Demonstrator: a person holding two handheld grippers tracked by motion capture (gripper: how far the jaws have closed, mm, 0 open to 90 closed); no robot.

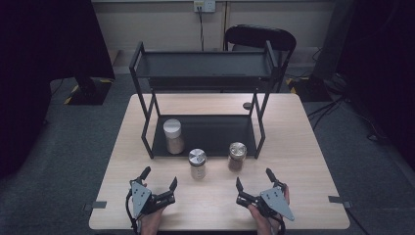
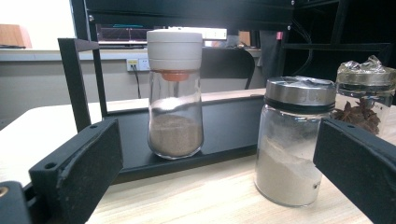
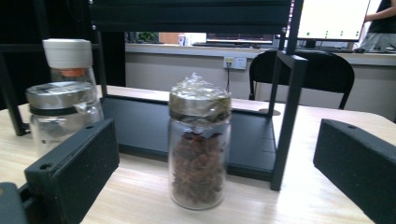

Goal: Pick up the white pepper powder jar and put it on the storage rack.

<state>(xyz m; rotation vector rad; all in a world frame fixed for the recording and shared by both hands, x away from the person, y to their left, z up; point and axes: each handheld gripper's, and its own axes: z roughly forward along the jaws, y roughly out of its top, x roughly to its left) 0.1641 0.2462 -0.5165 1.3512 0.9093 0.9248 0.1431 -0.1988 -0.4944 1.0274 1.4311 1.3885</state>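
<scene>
- Black, matte pads with a fine grain cover the jaws of my left gripper [image 1: 159, 178]; the jaws stand wide apart and hold nothing, touching nothing.
- My right gripper [image 1: 254, 178] is spread just as wide and is also empty; both rest low over the near edge of the pale wooden table [image 1: 303, 147].
- Each gripper carries a grey three-cornered plate on its top, flat and with small holes.
- From my left gripper, the steel-lid jar [image 1: 197, 163] stands near at about 1 o'clock, on the bare wood, between my two grippers; in the left gripper view it [image 2: 293, 140] is clear round glass with a brushed metal lid and a pale fine powder inside, sloped to one side.
- From my right gripper, the foil-topped jar [image 1: 237, 156] stands near at about 11 o'clock, just in front of the rack; in the right gripper view it [image 3: 200, 147] is clear glass, full of dark brown star-shaped spices, and its top is wrapped in a wrinkled shiny film.
- The white-cap bottle [image 1: 173, 136] stands upright on the lower shelf of the black metal rack [image 1: 203, 132], at its left front corner; in the left gripper view it [image 2: 174, 93] has a smooth white cap, an orange ring under it, and brown powder at the bottom.
- The rack has thin square posts and two flat dark shelves.
</scene>
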